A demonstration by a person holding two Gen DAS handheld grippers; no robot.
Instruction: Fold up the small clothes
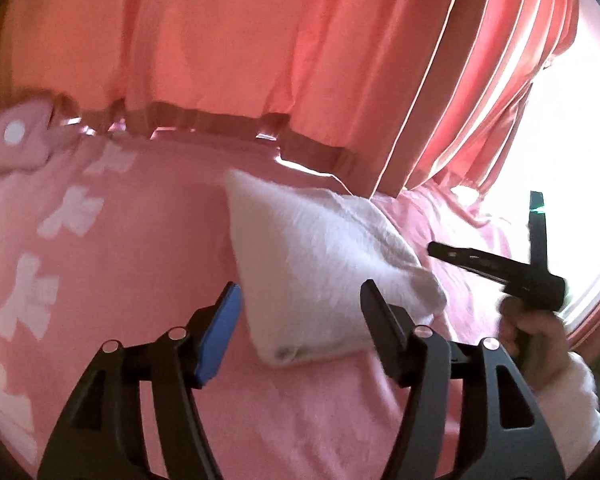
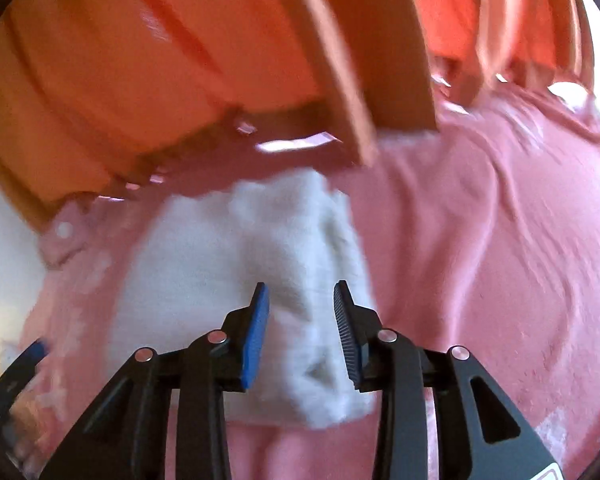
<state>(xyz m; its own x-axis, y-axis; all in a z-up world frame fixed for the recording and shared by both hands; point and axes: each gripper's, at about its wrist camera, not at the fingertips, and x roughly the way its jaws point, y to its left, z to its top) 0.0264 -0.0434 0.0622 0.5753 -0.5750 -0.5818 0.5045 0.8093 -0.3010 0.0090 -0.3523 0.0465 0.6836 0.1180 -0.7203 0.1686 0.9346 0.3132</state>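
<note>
Two blue-padded fingers (image 1: 220,332) of the left gripper (image 1: 300,320), spread wide, nothing between them, hanging just short of the near end of a white folded garment (image 1: 324,256). Open like this presumably to take in the thick folded edge, or to press it flat. Garment lying on the pink bedspread (image 1: 140,264), roughly in the middle of the bed, its near corner rolled under and bulging (several layers there, judging by the plump look). Fluffy, towel-like cloth; likely to spring back unless held down.

In the right wrist view, right gripper (image 2: 302,324) with jaws parted a moderate way, also gripping nothing, poised above the same white garment (image 2: 236,264) near its right edge. Whether the tips touch the cloth: cannot tell, too much blur. Probably placed on that side so each tool works its own edge of the fold.

Farther out, the person's right hand (image 1: 536,336) seen from the left camera, wrapped around the handle of the right tool, held off to the side of the garment. White bow shapes (image 1: 72,212) printed across the bedspread to the left. A pink dotted cloth (image 1: 16,140) bunched at the far left corner. Behind the bed, a wooden headboard rail (image 1: 228,124), then coral curtains (image 1: 340,40) with bright daylight at the right.
</note>
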